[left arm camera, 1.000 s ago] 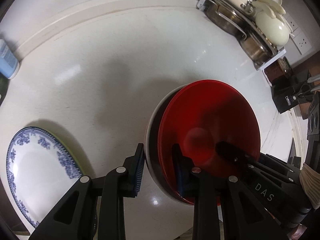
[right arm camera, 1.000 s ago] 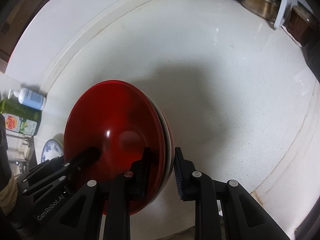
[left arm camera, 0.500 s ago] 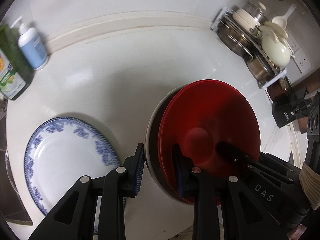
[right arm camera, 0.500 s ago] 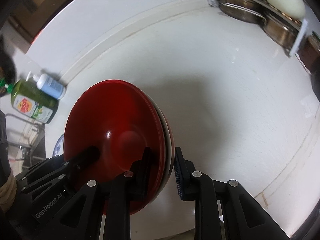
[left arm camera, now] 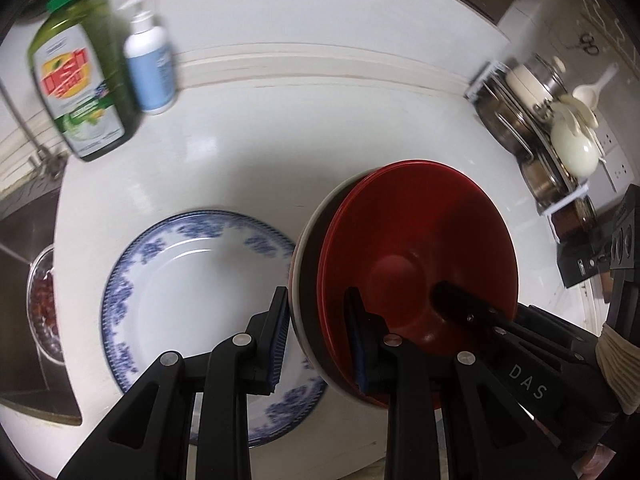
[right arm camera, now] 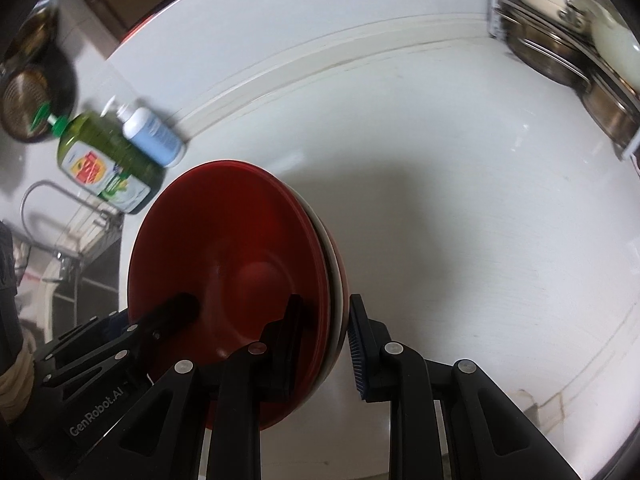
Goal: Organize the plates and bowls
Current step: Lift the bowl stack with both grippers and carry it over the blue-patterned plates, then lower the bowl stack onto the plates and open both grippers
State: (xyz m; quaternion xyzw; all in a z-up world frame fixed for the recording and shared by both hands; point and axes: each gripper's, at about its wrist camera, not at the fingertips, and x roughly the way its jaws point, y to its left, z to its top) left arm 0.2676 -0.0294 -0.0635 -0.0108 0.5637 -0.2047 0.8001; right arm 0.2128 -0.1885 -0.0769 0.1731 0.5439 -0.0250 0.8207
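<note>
- The left claw is pinching the near rim of a stack of red plates, one pad lying under the stack against its pale underside and the other pad pressing on the glossy red top face.
- The right claw is clamping the same stack of red plates from the opposite edge, one finger lying on the red top and the other set against the outer rim.
- Each claw is showing in the other's view: the right one is reaching onto the red surface at the lower right of the left wrist view, and the left one is doing the same at the lower left of the right wrist view.
- The stack is hanging tilted above the white worktop, carried between the two claws and touching nothing else; a white layer is showing among the red rims.
- A blue-and-white plate is lying flat on the worktop just beside the stack, partly behind the left claw's fingers.
- A green dish soap bottle and a white pump bottle are standing side by side at the back of the worktop, both blurred.
- A rack of metal pots is sitting at the far right corner, well apart from the plates.
- A sink is opening at the left edge.
</note>
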